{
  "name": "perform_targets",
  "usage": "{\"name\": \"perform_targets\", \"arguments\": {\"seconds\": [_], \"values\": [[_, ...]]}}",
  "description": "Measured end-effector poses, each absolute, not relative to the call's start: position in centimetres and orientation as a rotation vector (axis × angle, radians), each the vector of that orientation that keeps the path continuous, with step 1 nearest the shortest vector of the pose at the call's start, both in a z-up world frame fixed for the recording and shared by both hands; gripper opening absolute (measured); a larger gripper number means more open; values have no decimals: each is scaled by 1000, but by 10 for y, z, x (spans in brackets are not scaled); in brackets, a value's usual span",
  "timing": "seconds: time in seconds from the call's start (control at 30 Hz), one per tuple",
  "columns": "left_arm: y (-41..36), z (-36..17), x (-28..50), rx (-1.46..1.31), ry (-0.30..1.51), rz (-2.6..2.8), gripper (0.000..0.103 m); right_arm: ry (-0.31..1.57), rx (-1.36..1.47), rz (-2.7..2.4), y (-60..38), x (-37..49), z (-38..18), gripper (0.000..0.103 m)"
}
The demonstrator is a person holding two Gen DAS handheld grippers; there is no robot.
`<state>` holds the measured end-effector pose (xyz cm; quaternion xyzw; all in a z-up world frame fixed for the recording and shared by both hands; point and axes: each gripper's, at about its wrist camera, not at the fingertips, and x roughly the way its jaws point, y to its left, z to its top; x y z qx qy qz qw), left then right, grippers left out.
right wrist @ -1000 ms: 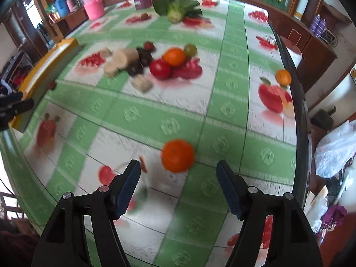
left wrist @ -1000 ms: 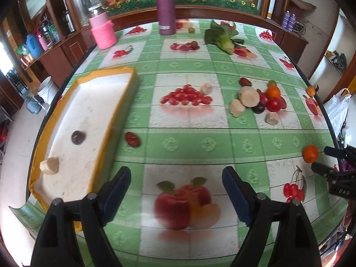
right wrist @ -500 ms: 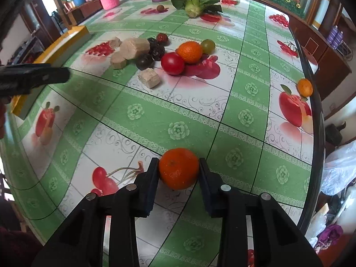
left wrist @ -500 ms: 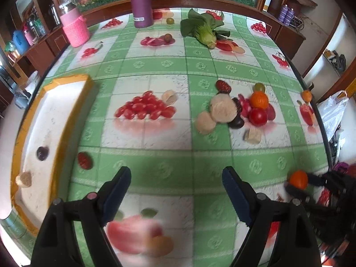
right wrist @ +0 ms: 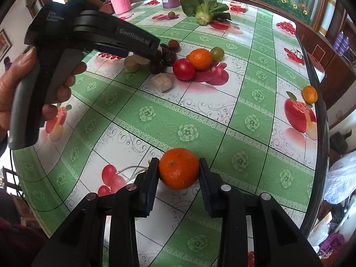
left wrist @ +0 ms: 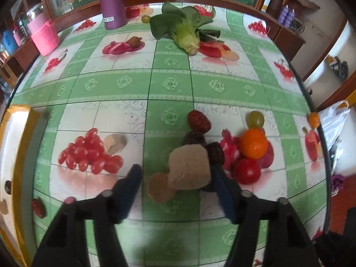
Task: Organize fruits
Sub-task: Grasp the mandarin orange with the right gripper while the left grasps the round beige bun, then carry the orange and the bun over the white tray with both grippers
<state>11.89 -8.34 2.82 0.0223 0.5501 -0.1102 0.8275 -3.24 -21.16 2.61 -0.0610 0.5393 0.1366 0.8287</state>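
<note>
My right gripper (right wrist: pixel 179 178) is shut on an orange tangerine (right wrist: pixel 178 168), held just above the green checked tablecloth. My left gripper (left wrist: pixel 175 189) is open, its fingers on either side of a tan round chunk (left wrist: pixel 189 166) and a smaller tan slice (left wrist: pixel 160 188). Around these lie dark dates (left wrist: pixel 214 153), a red date (left wrist: pixel 198 120), a red tomato (left wrist: pixel 247 170), an orange (left wrist: pixel 253 143) and a green grape (left wrist: pixel 255 119). The left gripper's body (right wrist: pixel 93 37) shows in the right wrist view, over the pile. A yellow-rimmed tray (left wrist: pixel 13 155) is at the left.
A leafy green vegetable (left wrist: pixel 184 31), a purple cylinder (left wrist: pixel 111 2) and a pink cup (left wrist: pixel 45 36) stand at the back. A small tangerine (right wrist: pixel 310 94) lies near the right table edge. A tan cube (right wrist: pixel 161 81) lies in front of the pile. A red date (left wrist: pixel 38 208) lies beside the tray.
My left gripper has moved right and forward from the tray side up to the fruit pile. My right gripper has closed on the tangerine and holds it.
</note>
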Motion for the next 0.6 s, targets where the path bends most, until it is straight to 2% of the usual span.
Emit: {"name": "perform_targets", "arguments": {"seconds": [0.07, 0.1, 0.6], "values": [[-83, 33, 118, 39, 1142, -243, 51, 1143, -124, 294, -212, -33, 27, 34], [-82, 37, 116, 38, 1122, -261, 40, 1142, -125, 294, -212, -33, 27, 34], [-11, 57, 57, -31, 1123, -304, 40, 1082, -118, 259, -201, -36, 53, 34]]}}
